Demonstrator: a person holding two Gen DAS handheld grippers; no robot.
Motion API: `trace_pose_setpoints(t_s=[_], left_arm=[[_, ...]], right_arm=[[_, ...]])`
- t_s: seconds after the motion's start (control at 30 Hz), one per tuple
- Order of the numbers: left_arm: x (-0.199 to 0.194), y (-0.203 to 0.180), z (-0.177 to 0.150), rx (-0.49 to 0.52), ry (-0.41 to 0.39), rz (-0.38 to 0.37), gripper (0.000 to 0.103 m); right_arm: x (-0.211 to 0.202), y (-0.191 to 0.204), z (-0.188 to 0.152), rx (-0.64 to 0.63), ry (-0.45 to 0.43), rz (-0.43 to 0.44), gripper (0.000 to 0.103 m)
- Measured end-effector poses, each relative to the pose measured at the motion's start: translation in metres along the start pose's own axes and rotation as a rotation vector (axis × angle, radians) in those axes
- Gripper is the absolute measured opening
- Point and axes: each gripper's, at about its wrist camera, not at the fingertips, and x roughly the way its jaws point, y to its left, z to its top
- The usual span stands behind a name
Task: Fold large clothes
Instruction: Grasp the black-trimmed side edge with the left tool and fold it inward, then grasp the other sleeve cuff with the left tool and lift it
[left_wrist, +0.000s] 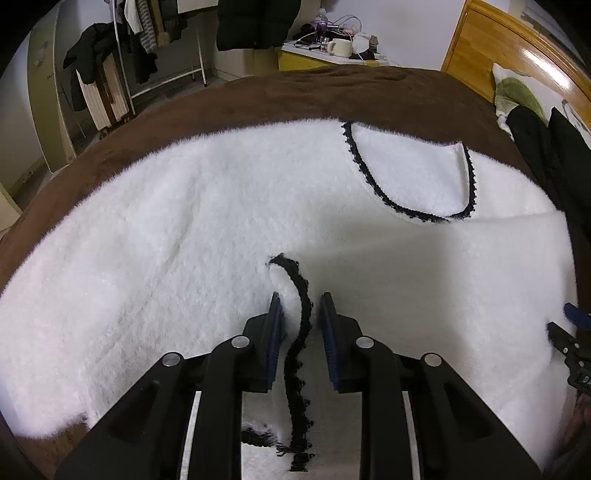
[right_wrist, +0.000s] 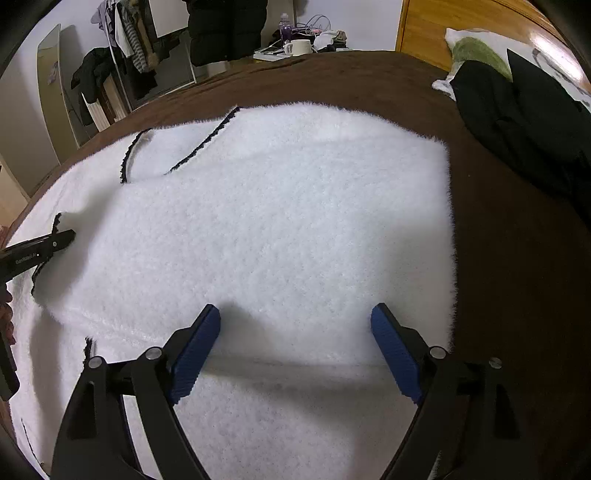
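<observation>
A white fluffy garment (left_wrist: 184, 229) with black lace trim lies spread on a brown bedspread (left_wrist: 258, 99). Its black-trimmed neckline (left_wrist: 373, 184) lies toward the far right. My left gripper (left_wrist: 300, 301) is shut on a raised black-trimmed edge (left_wrist: 301, 332) of the garment. In the right wrist view the garment (right_wrist: 277, 221) fills the middle. My right gripper (right_wrist: 295, 314) is open wide just above it, near its right edge, holding nothing. The left gripper's finger (right_wrist: 55, 242) shows at the left edge of that view.
Black clothes (right_wrist: 524, 122) and a pillow (right_wrist: 476, 51) lie at the right side of the bed by a wooden headboard (left_wrist: 491, 40). A cluttered side table with a mug (left_wrist: 340, 46), a clothes rack (left_wrist: 144, 40) and a mirror (right_wrist: 51, 92) stand beyond the bed.
</observation>
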Motion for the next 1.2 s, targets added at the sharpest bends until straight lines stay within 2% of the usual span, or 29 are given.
trace_pose_setpoints(t_s=[0.1, 0.13, 0.17, 0.23, 0.37, 0.43, 0.53, 0.7, 0.93, 1.03, 1.2], left_arm=[[-0.002, 0.000, 0.001, -0.003, 0.013, 0.012, 0.030], [-0.004, 0.001, 0.001, -0.007, 0.018, 0.017, 0.039], [-0.008, 0.003, 0.002, -0.020, 0.024, 0.029, 0.058], [-0.018, 0.008, 0.003, -0.052, 0.012, 0.032, 0.083], [-0.060, 0.028, -0.003, -0.135, -0.046, -0.004, 0.092], [-0.075, 0.038, -0.011, -0.171, -0.061, 0.000, 0.094], [-0.103, 0.060, -0.032, -0.230, -0.086, 0.060, 0.097], [-0.138, 0.117, -0.082, -0.360, -0.116, 0.162, 0.096], [-0.151, 0.186, -0.147, -0.463, -0.065, 0.283, 0.096], [-0.159, 0.213, -0.169, -0.517, -0.067, 0.310, 0.097], [-0.170, 0.256, -0.199, -0.656, -0.124, 0.319, 0.097]], right_arm=[[0.001, 0.000, 0.001, -0.006, 0.007, -0.004, 0.085], [0.001, -0.001, 0.002, -0.002, 0.012, -0.004, 0.086], [0.001, -0.001, 0.003, 0.001, 0.015, -0.003, 0.090], [-0.003, 0.001, 0.005, 0.004, 0.018, 0.000, 0.097], [-0.021, 0.016, 0.009, -0.035, -0.012, -0.018, 0.097], [-0.035, 0.027, 0.011, -0.053, -0.032, -0.005, 0.097], [-0.052, 0.041, 0.011, -0.070, -0.054, 0.017, 0.097], [-0.071, 0.070, 0.002, -0.095, -0.093, 0.063, 0.097], [-0.078, 0.109, -0.018, -0.118, -0.105, 0.090, 0.097], [-0.081, 0.126, -0.026, -0.143, -0.104, 0.094, 0.097], [-0.086, 0.147, -0.039, -0.173, -0.103, 0.097, 0.097]])
